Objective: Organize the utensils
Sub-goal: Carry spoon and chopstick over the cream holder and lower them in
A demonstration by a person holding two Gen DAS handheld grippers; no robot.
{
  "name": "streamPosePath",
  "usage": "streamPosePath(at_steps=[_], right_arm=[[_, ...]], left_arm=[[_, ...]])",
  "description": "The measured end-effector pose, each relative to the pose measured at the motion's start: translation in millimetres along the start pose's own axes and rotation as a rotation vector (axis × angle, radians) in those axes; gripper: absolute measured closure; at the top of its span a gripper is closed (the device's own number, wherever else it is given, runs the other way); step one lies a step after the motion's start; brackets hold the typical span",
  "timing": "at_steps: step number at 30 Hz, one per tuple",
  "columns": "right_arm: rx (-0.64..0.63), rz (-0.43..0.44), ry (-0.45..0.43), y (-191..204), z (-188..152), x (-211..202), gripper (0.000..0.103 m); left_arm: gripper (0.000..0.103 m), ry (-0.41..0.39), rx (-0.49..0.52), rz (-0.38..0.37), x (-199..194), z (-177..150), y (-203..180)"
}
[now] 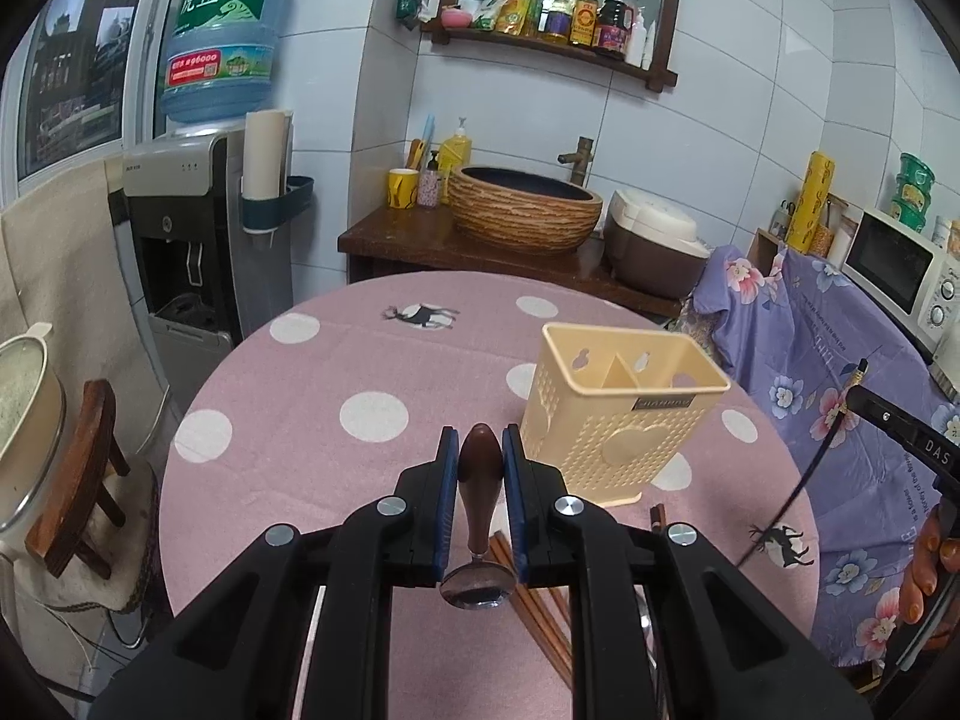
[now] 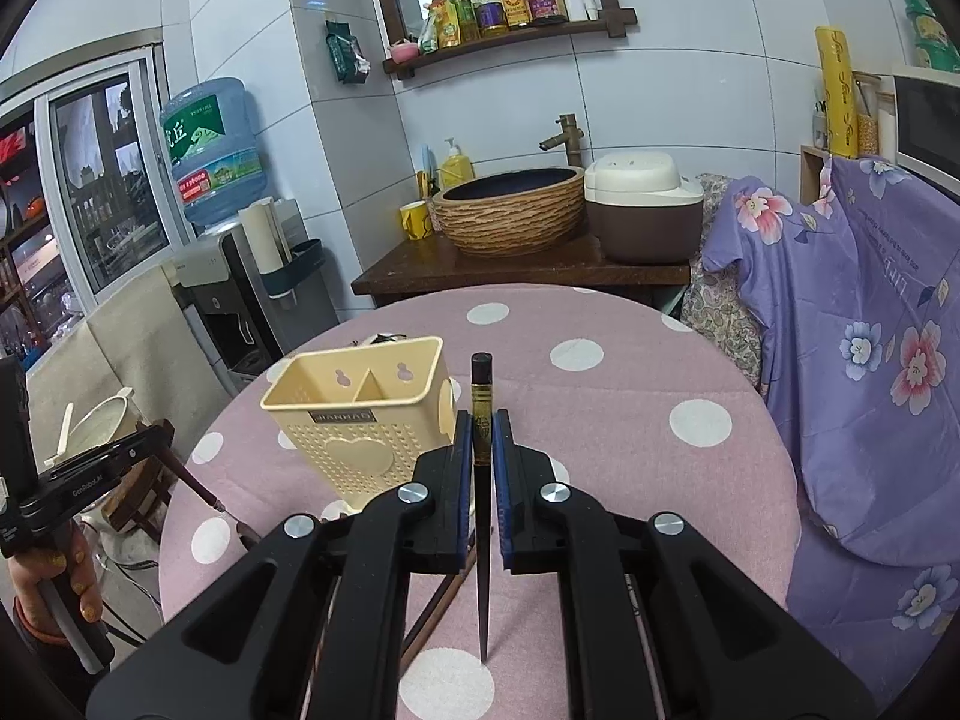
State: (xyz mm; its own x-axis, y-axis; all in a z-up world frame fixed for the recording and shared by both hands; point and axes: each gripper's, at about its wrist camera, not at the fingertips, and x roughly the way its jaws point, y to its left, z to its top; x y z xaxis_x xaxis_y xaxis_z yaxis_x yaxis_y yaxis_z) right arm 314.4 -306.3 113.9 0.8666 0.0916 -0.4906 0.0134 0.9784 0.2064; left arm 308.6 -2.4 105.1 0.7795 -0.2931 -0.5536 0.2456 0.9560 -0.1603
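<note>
- Left gripper [image 1: 480, 447] is clamped on the brown wooden handle of a spoon [image 1: 478, 492], its metal bowl hanging toward the camera above the table
- Right gripper [image 2: 482, 438] pinches a dark chopstick [image 2: 481, 480] near its top end, tip pointing down at the cloth
- Cream utensil holder [image 1: 618, 414] stands upright on the pink dotted tablecloth [image 1: 336, 372], just beyond both grippers, two compartments open
- More brown chopsticks [image 1: 534, 594] lie on the cloth below the left gripper, apparently a few
</note>
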Motion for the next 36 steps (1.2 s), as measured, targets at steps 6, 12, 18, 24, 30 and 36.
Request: streamPosePath(at_steps=[6, 12, 18, 24, 30, 36], right_arm=[[-0.058, -0.016, -0.086, 16.3, 45.4, -16.9, 0.095], [-0.093, -0.013, -0.181, 41.0, 113.8, -31.9, 0.095], [-0.083, 0.013, -0.246, 64.0, 152.5, -31.8, 0.095], [-0.055, 0.039, -0.199, 71.5, 141.4, 5.2, 0.095], [-0.035, 0.034, -0.117, 67.8, 105.9, 48.9, 0.095], [-0.028, 0.03, -0.057, 62.4, 78.0, 73.9, 0.095]], left_arm=[[0.087, -0.092, 0.015, -0.046, -26.7, 49.7, -14.1], [0.088, -0.198, 0.058, -0.068, -45.6, 112.5, -48.5], [0.087, -0.218, 0.052, -0.076, -27.3, 138.3, -71.7], [0.088, -0.163, 0.026, -0.081, 16.0, 128.5, -79.5], [0.088, -0.087, 0.021, -0.053, 59.3, 98.4, -78.8], [0.088, -0.026, 0.038, -0.028, 83.3, 71.7, -74.3]])
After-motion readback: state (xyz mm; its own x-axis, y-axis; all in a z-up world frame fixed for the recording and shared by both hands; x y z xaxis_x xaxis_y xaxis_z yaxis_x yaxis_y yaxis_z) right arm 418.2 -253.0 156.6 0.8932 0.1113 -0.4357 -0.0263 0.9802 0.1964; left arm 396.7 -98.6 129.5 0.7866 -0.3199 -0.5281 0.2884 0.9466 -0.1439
